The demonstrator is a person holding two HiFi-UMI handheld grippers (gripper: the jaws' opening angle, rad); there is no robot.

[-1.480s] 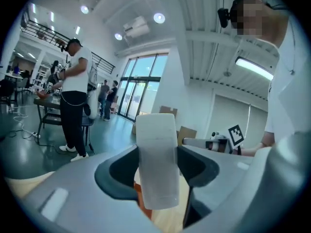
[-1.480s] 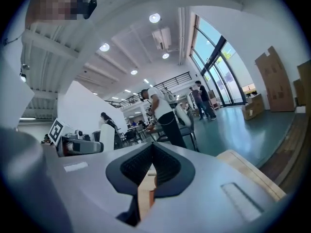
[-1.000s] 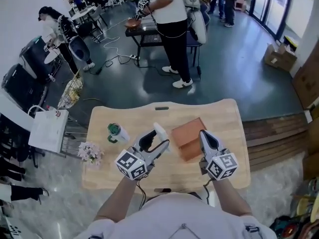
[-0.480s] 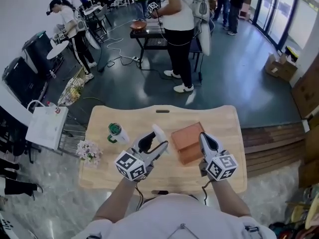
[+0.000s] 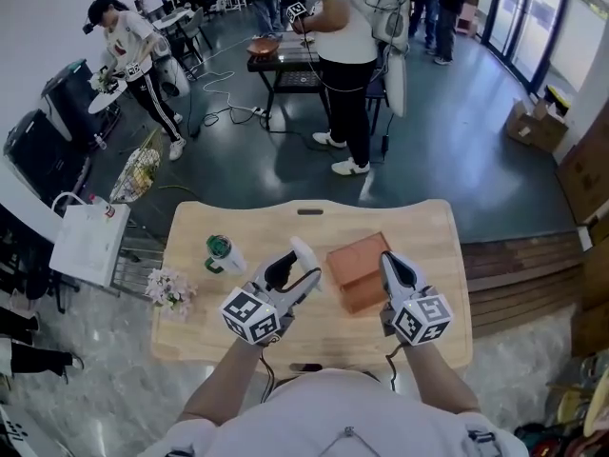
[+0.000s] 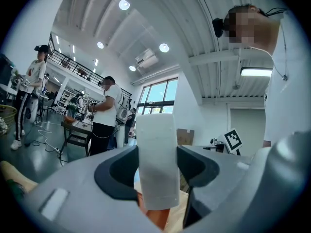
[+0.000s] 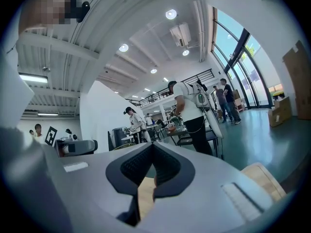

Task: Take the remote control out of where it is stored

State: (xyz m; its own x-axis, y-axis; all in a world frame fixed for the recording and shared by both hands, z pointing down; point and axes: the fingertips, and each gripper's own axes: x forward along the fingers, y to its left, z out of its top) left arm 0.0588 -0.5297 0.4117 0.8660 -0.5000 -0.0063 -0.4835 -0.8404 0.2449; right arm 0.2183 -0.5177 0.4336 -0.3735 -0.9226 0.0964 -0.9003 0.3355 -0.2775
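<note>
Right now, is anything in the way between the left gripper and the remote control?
No, nothing visible is. The left gripper has the white remote control clamped between its jaws, out in the open beside the brown box on the table. The right gripper is shut and empty.

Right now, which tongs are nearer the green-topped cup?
Left. The left tongs, shut on the white remote, are just right of the cup; the right tongs are farther right, past the brown box.
</note>
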